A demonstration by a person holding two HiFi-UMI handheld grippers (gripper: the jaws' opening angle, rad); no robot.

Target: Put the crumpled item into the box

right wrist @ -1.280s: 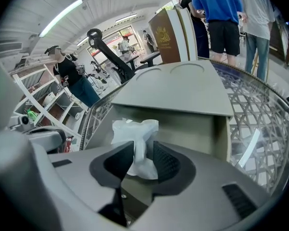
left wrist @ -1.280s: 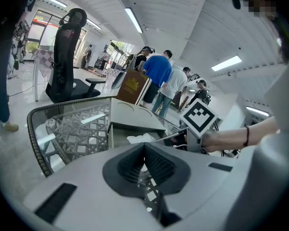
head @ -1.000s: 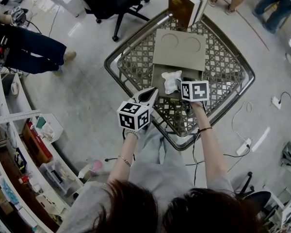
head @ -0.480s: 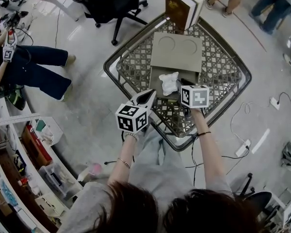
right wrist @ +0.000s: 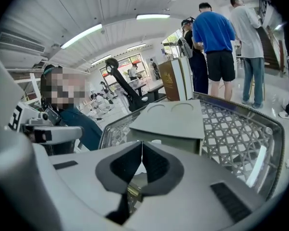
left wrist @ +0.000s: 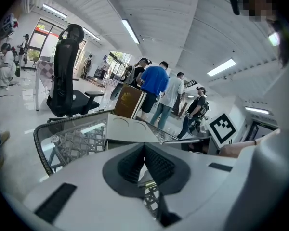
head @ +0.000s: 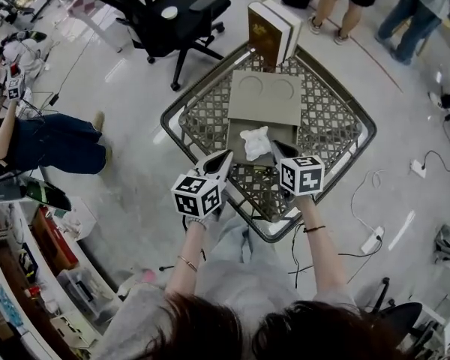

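Note:
The crumpled white item (head: 253, 142) lies inside the open grey box (head: 244, 153), whose lid (head: 265, 98) is folded back on the lattice table (head: 337, 126). My right gripper (head: 274, 145) is just short of the box's near right corner, shut with nothing between its jaws. My left gripper (head: 226, 156) hovers at the near left corner, also shut and empty. In the right gripper view the closed jaws (right wrist: 141, 143) point at the box (right wrist: 171, 121), and a sliver of the white item (right wrist: 156, 142) shows behind them. The left gripper view has its closed jaws (left wrist: 144, 146) before the box (left wrist: 130, 129).
A thick brown book (head: 268, 30) stands on the table's far corner. A black office chair (head: 172, 10) is beyond the table at left. People stand at the upper right (head: 405, 6), another sits at left (head: 45, 141). Shelves (head: 30, 261) line the lower left.
My right gripper has drawn back from the box towards me and its jaws have closed. The crumpled item now lies free in the box. The left gripper shifted slightly.

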